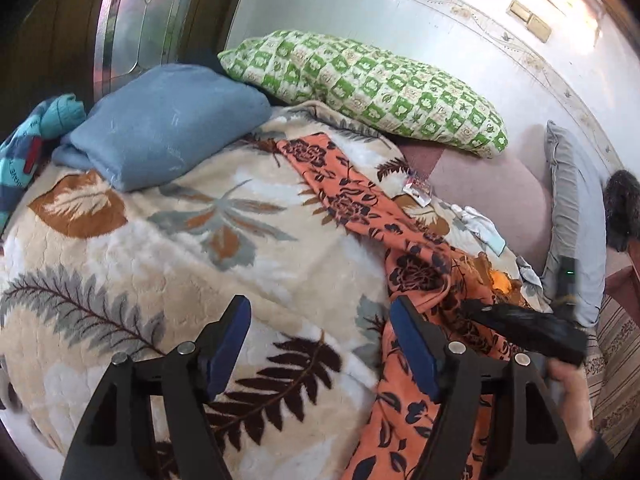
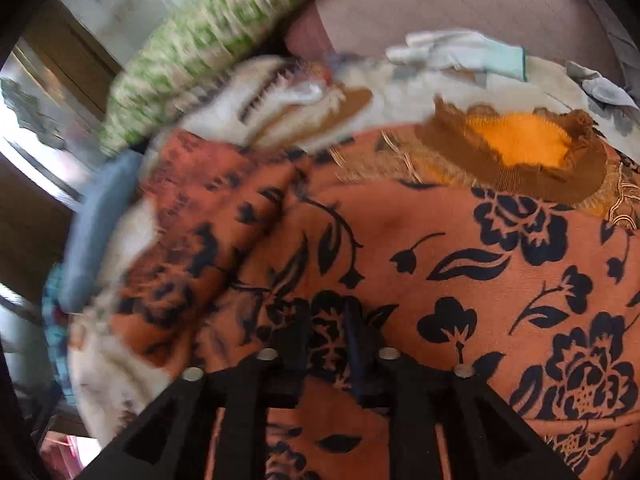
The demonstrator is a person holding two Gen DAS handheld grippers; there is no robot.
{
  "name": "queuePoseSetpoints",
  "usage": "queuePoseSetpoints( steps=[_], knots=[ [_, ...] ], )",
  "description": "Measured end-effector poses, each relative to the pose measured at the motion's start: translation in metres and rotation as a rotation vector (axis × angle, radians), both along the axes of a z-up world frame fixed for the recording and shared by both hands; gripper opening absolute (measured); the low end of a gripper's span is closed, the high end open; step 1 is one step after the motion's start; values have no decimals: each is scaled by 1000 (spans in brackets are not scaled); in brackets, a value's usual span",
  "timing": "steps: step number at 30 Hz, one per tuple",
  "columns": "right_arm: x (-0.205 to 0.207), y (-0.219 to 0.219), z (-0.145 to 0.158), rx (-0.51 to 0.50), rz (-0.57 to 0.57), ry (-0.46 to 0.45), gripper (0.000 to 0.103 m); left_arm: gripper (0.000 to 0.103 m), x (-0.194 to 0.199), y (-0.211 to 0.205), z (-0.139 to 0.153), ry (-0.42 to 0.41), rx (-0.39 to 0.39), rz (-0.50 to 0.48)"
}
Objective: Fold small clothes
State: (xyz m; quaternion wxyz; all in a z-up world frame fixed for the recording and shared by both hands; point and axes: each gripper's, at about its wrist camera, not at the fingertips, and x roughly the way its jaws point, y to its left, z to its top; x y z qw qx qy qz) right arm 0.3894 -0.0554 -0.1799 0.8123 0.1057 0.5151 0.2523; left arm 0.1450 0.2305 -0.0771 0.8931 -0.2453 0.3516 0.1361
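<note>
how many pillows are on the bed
2. A blue fabric pillow lies at the bed's head on the leaf-print blanket; a green-and-cream checked pillow leans against the wall beside it. Others may be hidden.

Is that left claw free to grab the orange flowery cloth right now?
Probably yes. The left claw is open and holds nothing, and the orange flowery cloth lies uncovered on the leaf-print blanket right beside its right finger. The right claw is already on the same cloth, further along.
</note>
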Motion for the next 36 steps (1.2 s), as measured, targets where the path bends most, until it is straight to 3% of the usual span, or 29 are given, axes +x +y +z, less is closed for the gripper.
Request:
queuePoseSetpoints(
  steps=[1, 2, 3, 5, 7, 9, 11, 14, 18, 20, 21, 22, 24, 25, 26, 27, 28, 30, 32, 33, 34, 36],
  knots=[
    [-5, -17, 12, 66, -3, 2, 66, 75, 4, -4, 1, -3, -7, -5],
    [-9, -33, 25, 120, -9, -11, 76, 75, 8, -9, 4, -7, -14, -16],
    [-17, -54, 40, 188, -22, -30, 78, 75, 15, -18, 8, -17, -14, -35],
    [-37, -108, 61, 327, -106, -47, 78, 77, 27, -40, 14, -38, -9, -80],
    [-61, -176, 60, 490, -257, -23, 80, 78, 42, -65, 18, -48, -8, -134],
    [-85, -247, 31, 669, -459, 90, 80, 79, 59, -93, 21, -61, 5, -193],
    [-98, -286, 2, 755, -597, 157, 81, 79, 82, -125, 20, -54, 26, -251],
    [-96, -323, -36, 874, -703, 215, 81, 79, 115, -163, 10, -28, 66, -306],
    [-62, -335, -60, 1012, -770, 204, 78, 79, 150, -193, -11, 26, 137, -316],
    [-48, -344, -65, 992, -826, 197, 56, 79, 163, -198, -24, 63, 169, -299],
    [-46, -353, -61, 910, -868, 184, 14, 79, 170, -200, -31, 86, 172, -292],
    [-49, -364, -53, 822, -910, 161, 8, 79, 175, -199, -35, 99, 170, -290],
    [-55, -376, -27, 627, -896, 37, 8, 79, 188, -204, -54, 172, 213, -292],
    [-52, -374, -13, 430, -850, -43, 8, 79, 194, -206, -67, 231, 229, -294],
    [-46, -372, -15, 327, -821, -44, 8, 79, 200, -207, -84, 302, 227, -286],
    [-38, -371, -30, 267, -790, 22, 9, 79, 201, -206, -95, 328, 221, -283],
    [-31, -374, -50, 295, -752, 112, 10, 80, 198, -208, -96, 301, 247, -283],
    [-39, -385, -49, 388, -754, 91, 13, 80, 192, -212, -90, 264, 292, -305],
    [-45, -392, -45, 433, -733, 150, 31, 80, 185, -208, -81, 244, 259, -314],
    [-51, -394, -41, 461, -710, 176, 54, 80, 179, -204, -72, 212, 239, -308],
    [-58, -396, -32, 489, -675, 183, 65, 80, 173, -202, -65, 186, 234, -301],
    [-72, -393, -10, 457, -640, 152, 65, 80, 162, -200, -55, 161, 271, -291]
  ],
)
